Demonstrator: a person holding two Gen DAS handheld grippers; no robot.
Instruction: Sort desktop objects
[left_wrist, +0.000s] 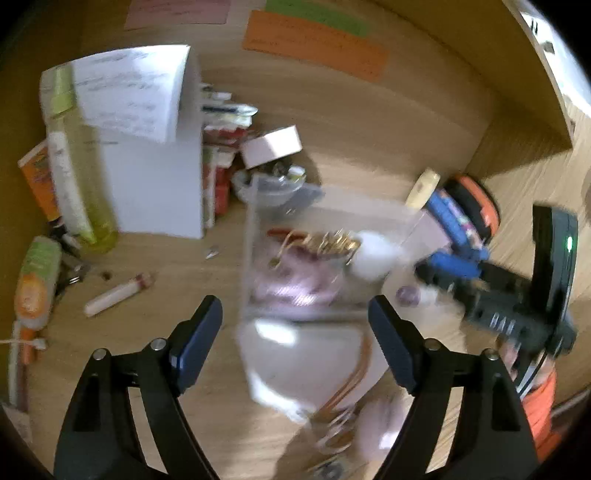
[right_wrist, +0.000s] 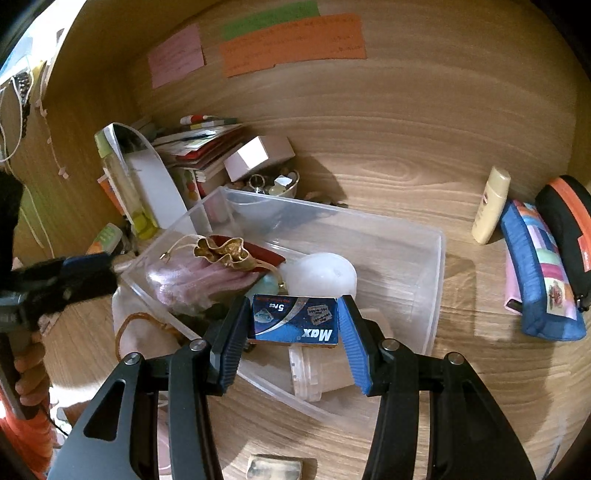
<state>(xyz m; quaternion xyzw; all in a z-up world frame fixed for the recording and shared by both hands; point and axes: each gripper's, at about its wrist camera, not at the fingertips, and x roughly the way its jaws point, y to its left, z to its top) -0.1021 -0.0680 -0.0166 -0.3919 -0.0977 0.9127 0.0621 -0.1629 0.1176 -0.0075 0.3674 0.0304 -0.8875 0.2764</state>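
Note:
My right gripper (right_wrist: 295, 325) is shut on a small blue "Max" razor-blade box (right_wrist: 295, 320), held over the near part of a clear plastic bin (right_wrist: 424, 280). The bin holds a pink pouch with gold trim (right_wrist: 207, 273), a white round object (right_wrist: 321, 275) and a clear lid (right_wrist: 314, 376). My left gripper (left_wrist: 295, 325) is open and empty, just in front of the bin (left_wrist: 251, 236); this view is blurred. The right gripper also shows in the left wrist view (left_wrist: 458, 262), at the bin's right side. The left gripper shows at the left edge of the right wrist view (right_wrist: 85, 266).
A white box (left_wrist: 147, 184), a green bottle (left_wrist: 74, 177), stacked books (right_wrist: 199, 147), a pink box (right_wrist: 258, 157) and a bowl of trinkets (right_wrist: 273, 186) stand behind the bin. A cream tube (right_wrist: 491, 206) and pencil cases (right_wrist: 539, 273) lie right. A white stick (left_wrist: 118, 293) lies left.

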